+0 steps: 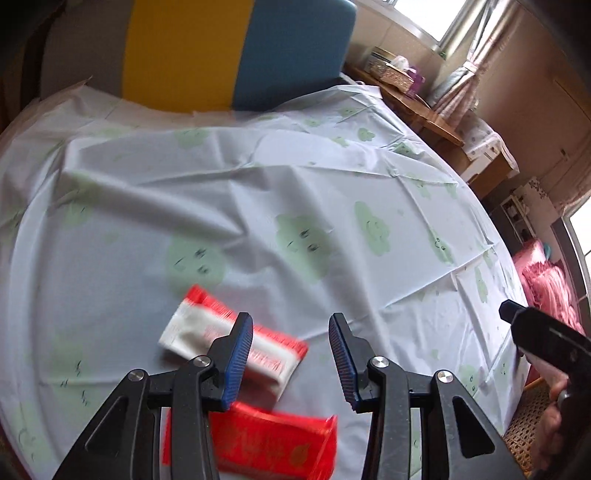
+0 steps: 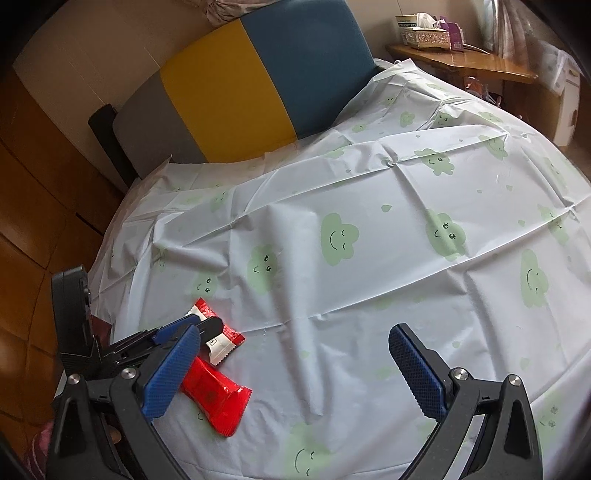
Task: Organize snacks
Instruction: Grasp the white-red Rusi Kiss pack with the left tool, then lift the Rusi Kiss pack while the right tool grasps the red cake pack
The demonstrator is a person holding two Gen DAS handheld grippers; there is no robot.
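Left wrist: open left gripper [image 1: 291, 332] over snack packets [image 1: 236, 343]

Left tool [image 1: 291, 354] jaws apart, right tool [image 2: 295, 373] spread wide

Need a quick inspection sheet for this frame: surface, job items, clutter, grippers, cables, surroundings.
Surface: wrinkled pale cloth with green cloud prints.
Job's things: red-and-white snack packet and all-red snack packet, lying close together near the left edge.
Clutter: nothing seen on the cloth.
Grippers: left gripper open, above the packets; right gripper open, over bare cloth, holding nothing.
Cables: nothing seen.
Surroundings: grey, yellow and blue headboard; wooden shelf with a tissue box.
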